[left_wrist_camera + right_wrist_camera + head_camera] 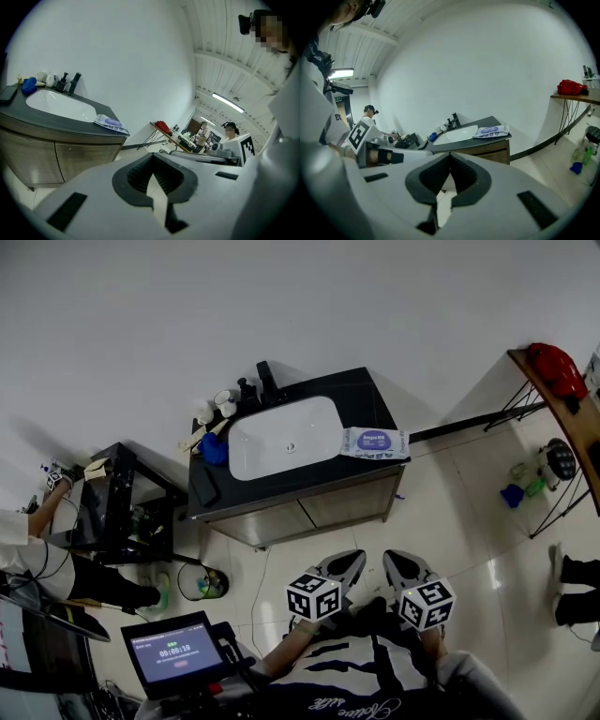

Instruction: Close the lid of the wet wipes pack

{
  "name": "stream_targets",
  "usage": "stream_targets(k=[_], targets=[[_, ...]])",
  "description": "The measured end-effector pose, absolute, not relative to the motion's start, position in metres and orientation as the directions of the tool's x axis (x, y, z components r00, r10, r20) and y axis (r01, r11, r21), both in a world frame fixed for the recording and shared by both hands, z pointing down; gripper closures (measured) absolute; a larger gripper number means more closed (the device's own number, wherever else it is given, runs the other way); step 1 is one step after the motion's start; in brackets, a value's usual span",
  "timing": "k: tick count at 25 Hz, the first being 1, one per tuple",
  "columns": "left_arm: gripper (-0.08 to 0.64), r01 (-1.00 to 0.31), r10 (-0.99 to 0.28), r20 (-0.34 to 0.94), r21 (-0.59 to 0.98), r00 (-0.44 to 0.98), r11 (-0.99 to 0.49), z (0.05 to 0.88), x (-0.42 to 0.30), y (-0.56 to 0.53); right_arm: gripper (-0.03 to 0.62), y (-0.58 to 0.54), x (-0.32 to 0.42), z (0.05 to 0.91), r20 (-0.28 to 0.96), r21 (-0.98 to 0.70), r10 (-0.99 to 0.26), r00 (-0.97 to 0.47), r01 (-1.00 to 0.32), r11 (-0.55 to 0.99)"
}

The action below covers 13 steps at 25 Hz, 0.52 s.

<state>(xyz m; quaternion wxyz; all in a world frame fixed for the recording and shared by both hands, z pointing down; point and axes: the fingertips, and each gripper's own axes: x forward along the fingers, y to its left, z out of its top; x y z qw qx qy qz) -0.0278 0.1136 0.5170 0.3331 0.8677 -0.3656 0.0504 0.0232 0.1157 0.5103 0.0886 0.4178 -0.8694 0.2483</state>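
The wet wipes pack [374, 442] is white with a purple label and lies flat on the right end of a dark vanity counter [361, 395], beside the white sink [281, 439]. From this distance I cannot tell how its lid stands. The pack also shows in the left gripper view [111, 123] and the right gripper view [491, 131]. My left gripper [359, 556] and right gripper [387, 556] hang side by side close to my body, well short of the vanity. In both gripper views the jaws meet at the tips, left gripper [152, 158] and right gripper [450, 156], with nothing between them.
A black faucet [266, 382], small bottles, a blue cloth [214, 448] and a dark flat object [204, 486] sit on the counter's left part. A person [28, 549] works at a black rack at the left. A screen [173, 651] stands near me; a shelf holding a red object [555, 367] is at the right.
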Motion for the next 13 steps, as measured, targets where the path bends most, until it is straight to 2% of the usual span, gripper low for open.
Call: stream_targets(k=[13], targets=[[0.56,-0.675,-0.599,0.345,0.537,0.723,-0.506,0.527,-0.047,0.12,0.594,0.122,0.006,0.521,0.371,-0.354,-0.676,-0.637,-0.77,0.531]])
